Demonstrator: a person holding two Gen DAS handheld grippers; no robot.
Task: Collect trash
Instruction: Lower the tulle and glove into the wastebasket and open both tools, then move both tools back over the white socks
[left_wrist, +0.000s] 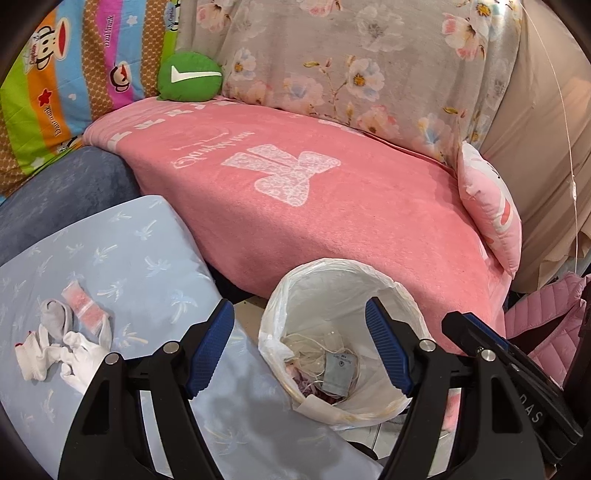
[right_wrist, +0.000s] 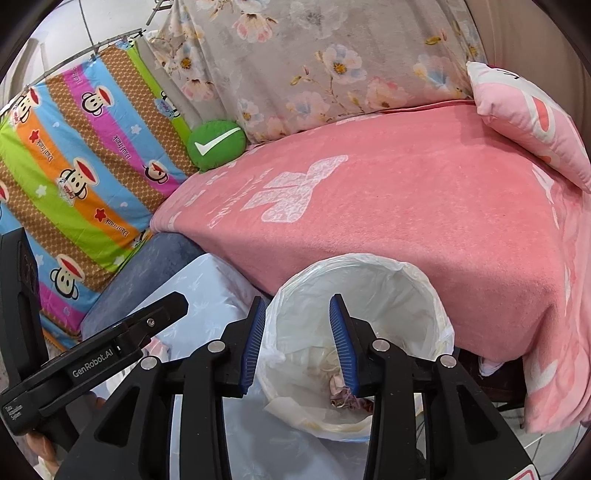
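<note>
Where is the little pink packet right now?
In the left wrist view, the little pink packet lies at the left on the light blue cushion, touching the white socks, left of the trash bin.

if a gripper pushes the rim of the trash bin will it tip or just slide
The bin looks light: only a few scraps lie in its bottom, so a rim push would probably tip it. The loose bag liner would likely crumple first. The pink blanket edge behind might stop it.
</note>
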